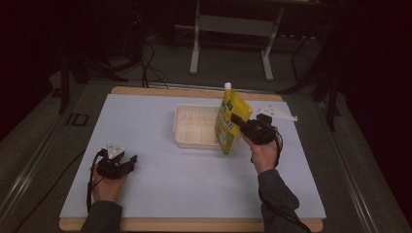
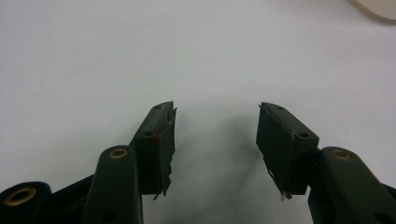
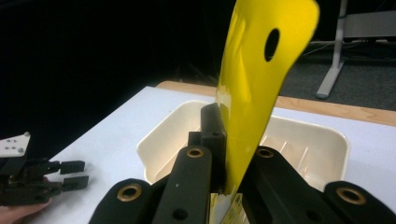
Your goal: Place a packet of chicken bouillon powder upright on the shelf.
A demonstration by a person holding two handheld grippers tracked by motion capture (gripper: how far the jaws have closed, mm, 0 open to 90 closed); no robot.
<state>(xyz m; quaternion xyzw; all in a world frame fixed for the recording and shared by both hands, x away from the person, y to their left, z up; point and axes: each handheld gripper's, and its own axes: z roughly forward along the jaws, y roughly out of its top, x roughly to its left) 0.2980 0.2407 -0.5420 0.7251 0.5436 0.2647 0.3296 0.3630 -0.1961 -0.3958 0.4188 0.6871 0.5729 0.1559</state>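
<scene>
Resting on the pale blue mat, well to the near left of the white tray, the left gripper is sitting in the person's left hand with its 2 jaws spread apart and nothing between them. In the left gripper view, that gripper is pointing across bare mat, with a corner of the tray peeking in at the top right edge.

Moving rightward, the tray is lying near the middle of the mat, towards its far side. At the tray's right end, the yellow spouted pouch is standing upright with its white cap on top, its lower part overlapping the tray's right rim. The right gripper is clamping the pouch from the right of the tray, held by the person's right hand. In the right gripper view, the 2 jaws of that gripper are pressing together on the pouch's flat yellow edge, with the tray just behind it and the left gripper off to the tray's left.
</scene>
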